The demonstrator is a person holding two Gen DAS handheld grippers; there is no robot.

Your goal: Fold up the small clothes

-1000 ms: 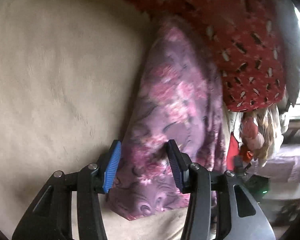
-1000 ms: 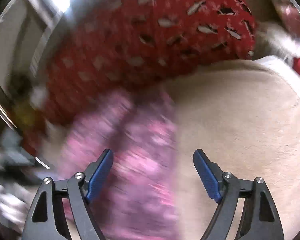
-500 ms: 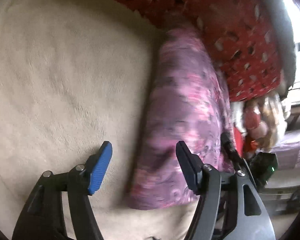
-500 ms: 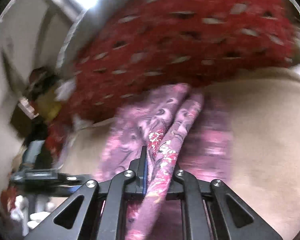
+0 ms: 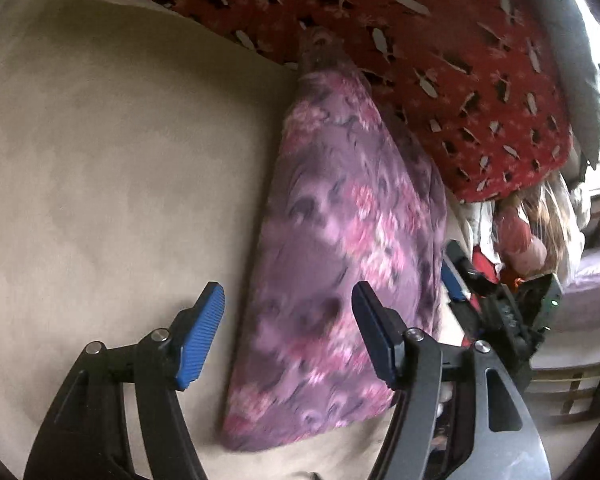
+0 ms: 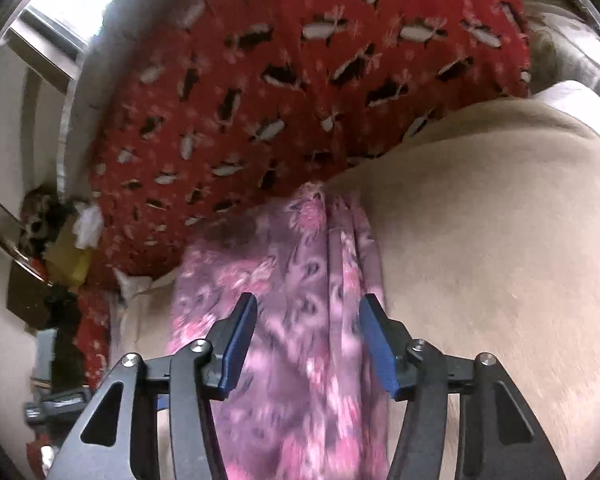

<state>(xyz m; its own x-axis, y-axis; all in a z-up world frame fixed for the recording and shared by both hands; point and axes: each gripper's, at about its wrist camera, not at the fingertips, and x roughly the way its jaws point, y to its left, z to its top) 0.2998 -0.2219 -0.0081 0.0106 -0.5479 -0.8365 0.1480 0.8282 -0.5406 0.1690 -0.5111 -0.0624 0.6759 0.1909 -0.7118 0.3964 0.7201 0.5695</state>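
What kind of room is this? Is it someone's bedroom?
Probably a bedroom or living room at home. The purple flowery garment lies on a soft beige blanket, a big red patterned cushion sits behind it, and a window lets in daylight.

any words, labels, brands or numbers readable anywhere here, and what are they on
None can be read.
The purple flowered cloth and the red blanket carry patterns only, no lettering.
The clutter beside the bed is too small and blurred to tell whether anything there bears writing.
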